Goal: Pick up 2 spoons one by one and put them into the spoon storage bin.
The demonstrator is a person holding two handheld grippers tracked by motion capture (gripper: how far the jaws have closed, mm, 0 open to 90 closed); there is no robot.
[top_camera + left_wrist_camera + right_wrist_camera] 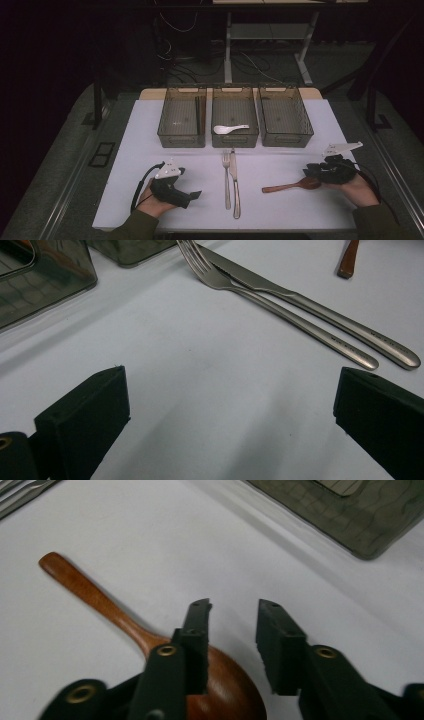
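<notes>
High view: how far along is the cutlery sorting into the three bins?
Done: a white spoon lies in the middle bin, and dark sticks stand in the left bin. In hand: the right gripper is open over the wooden spoon, gripping nothing. Left: that spoon, the fork and the knife on the table. The left gripper is open.

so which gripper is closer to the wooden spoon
Right. The right gripper sits over the wooden spoon's bowl, jaws apart and not gripping it. The left gripper rests across the table, beyond the fork and knife.
</notes>
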